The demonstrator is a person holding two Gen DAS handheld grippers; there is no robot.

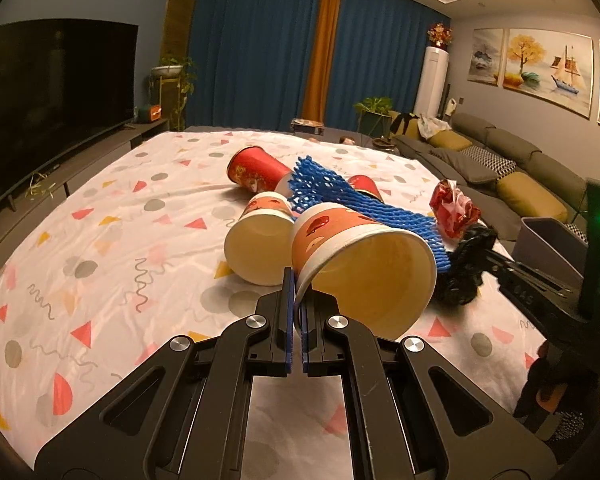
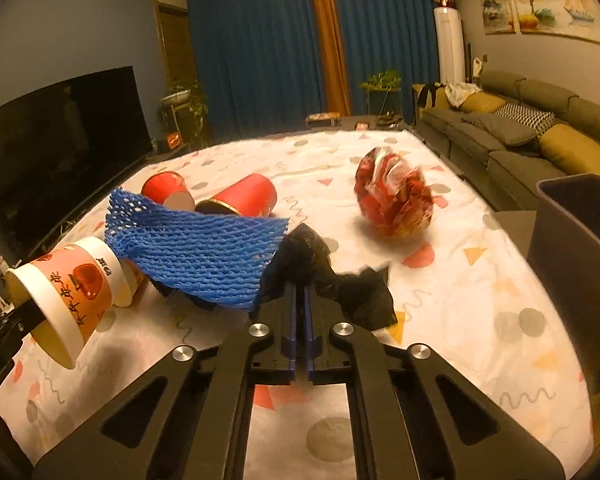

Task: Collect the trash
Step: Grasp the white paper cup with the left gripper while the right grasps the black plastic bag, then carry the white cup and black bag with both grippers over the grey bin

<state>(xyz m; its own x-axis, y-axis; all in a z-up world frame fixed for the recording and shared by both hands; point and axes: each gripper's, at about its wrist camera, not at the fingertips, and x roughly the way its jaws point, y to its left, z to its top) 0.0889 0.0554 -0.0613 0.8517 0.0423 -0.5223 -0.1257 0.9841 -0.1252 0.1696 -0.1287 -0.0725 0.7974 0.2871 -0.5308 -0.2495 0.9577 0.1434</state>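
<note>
Two pieces gripped, nothing binned yet.
Left gripper (image 1: pixel 296 300) pinches a paper cup (image 1: pixel 360 256); right gripper (image 2: pixel 300 300) clamps black plastic (image 2: pixel 324 272); cups, blue netting (image 2: pixel 196 244), red wrapper (image 2: pixel 396 196) remain mid-table.

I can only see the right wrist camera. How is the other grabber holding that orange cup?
Observer: The left gripper pinches the orange cup by its rim, one finger inside and one outside.
Operator: Is another cup hiding behind it?
Observer: Yes. A second orange cup lies on its side on the tablecloth, mouth towards the left camera.
Operator: Is there anything inside the held one?
Observer: No, its inside looks bare.
</note>
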